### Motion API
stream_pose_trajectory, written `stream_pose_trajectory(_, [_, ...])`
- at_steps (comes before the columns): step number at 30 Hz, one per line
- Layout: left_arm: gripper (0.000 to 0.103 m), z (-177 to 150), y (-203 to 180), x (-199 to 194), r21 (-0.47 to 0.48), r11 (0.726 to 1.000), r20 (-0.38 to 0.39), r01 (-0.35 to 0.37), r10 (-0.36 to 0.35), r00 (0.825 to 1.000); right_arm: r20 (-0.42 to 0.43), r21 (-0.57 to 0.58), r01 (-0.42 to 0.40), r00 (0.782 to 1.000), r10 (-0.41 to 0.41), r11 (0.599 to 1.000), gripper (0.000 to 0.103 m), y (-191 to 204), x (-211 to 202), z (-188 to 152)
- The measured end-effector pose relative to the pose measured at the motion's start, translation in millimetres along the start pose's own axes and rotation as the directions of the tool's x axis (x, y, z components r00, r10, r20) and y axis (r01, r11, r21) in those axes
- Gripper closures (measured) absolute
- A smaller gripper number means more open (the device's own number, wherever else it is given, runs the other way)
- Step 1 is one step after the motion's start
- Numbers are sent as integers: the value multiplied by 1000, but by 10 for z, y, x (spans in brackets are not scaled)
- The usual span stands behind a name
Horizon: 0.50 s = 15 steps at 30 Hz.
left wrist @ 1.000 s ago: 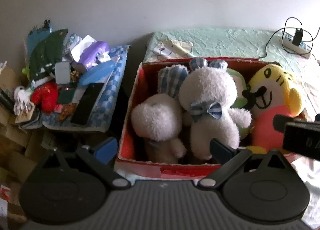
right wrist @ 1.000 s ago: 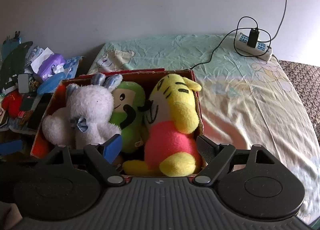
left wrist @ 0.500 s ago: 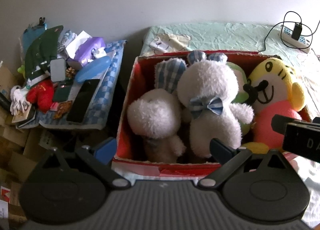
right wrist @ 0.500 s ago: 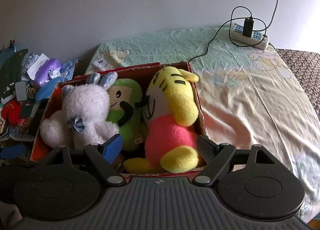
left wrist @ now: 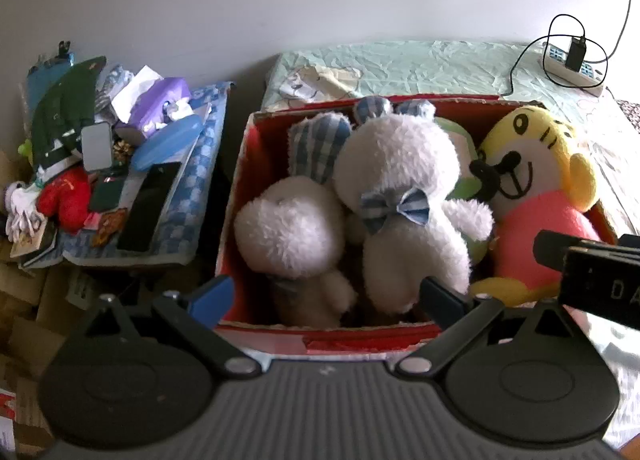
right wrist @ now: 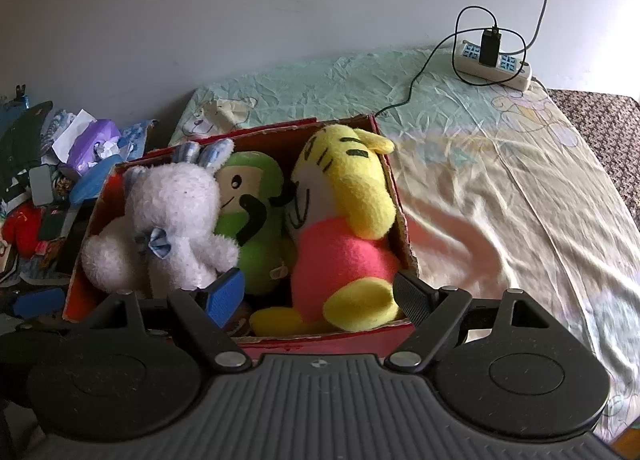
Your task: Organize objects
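While both claws hang over the near wall of the red cardboard box (left wrist: 400,340), neither has anything in it: the left gripper (left wrist: 326,294) stands wide open with its blue-padded finger outside the box's left wall and its dark finger over the interior, and the right gripper (right wrist: 320,292) is spread just as wide, bracketing the feet of the yellow plush tiger in a pink shirt (right wrist: 344,228).

The box sits at the left edge of the bed covered in a pale green and cream sheet (right wrist: 500,188). Inside, four soft toys are packed upright and touching: a white fluffy rabbit with a blue gingham bow (left wrist: 400,196), a second white plush with a checked ear (left wrist: 290,226) to its left, a green plush monkey (right wrist: 250,220) wedged behind, and the tiger against the right wall. Beyond the bed's left edge lies a heap of clutter on a blue checked cloth (left wrist: 176,220); a white power strip with a black charger (right wrist: 494,56) rests at the bed's far right corner.

Judging by this, the toys look already boxed, so the step in hand is probably checking or settling them. A next move would call for either pressing a toy deeper or reaching left toward the clutter, which needs the left claw clear of the box wall first.
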State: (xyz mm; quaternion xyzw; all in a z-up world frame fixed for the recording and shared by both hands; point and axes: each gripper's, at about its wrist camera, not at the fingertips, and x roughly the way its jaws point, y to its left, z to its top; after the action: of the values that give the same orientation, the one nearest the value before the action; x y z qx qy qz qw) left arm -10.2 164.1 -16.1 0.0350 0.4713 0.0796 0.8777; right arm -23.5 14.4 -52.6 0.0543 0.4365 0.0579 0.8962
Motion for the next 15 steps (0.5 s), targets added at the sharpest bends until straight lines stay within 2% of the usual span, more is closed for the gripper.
stream_pose_trajectory(15, [3,-91,54,-34,-1,1000,8,17,-17,1000,11,9,4,1000,-4,1000,19,46,-55,-78])
